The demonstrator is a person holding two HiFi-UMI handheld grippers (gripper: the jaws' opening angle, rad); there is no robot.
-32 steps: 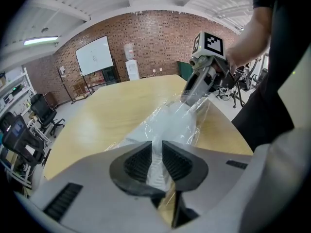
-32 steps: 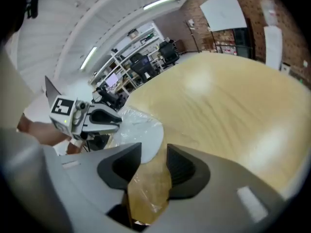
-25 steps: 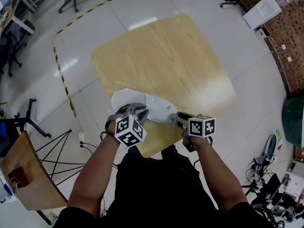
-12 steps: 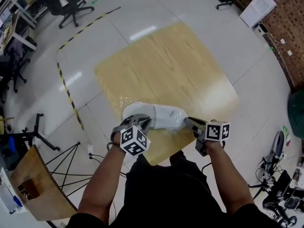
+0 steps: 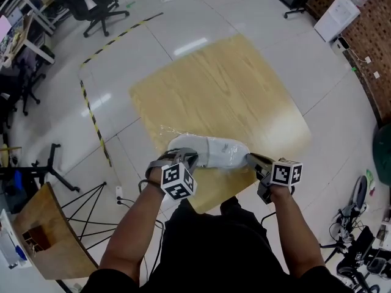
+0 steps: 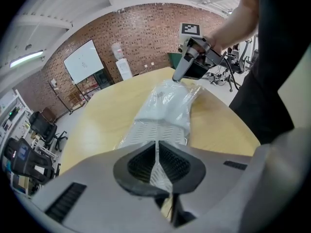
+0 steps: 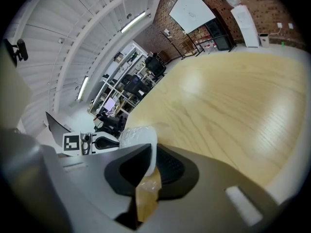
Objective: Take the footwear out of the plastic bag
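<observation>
**Bag pinched at both ends, shoe not yet out**

Head view: the left gripper (image 5: 183, 158) and right gripper (image 5: 251, 159) each hold one end of a clear plastic bag (image 5: 183, 140). The white shoe (image 5: 214, 151) lies inside it, stretched between the two sets of fingers. The bag sits on the light wooden surface (image 5: 226, 84), close to the edge nearest the person. Beyond the fingers the surface is bare and wide. Behind them there is little wood left before the drop to the floor.

Left gripper view: the fingers are closing, and a thin fold of bag film is clamped between the pads. The shoe's ribbed white side begins just past the fingertips. The grip looks to be on the film alone, not on the shoe.

Right gripper view: these fingers are clenched on a bunched white part of the bag, with a brownish strip (image 7: 146, 193), perhaps tape, hanging in the gap. Whether the shoe itself is caught there I cannot tell.

Risks, as I judge them:
- With both ends held, pulling apart could tear the film or only stretch it. The shoe would stay trapped.
- A thin pinch of slick plastic may slip free.
- If the shoe comes loose toward the person, it could go over the near edge. Working away from the fingers, toward the open middle, looks safer.
</observation>
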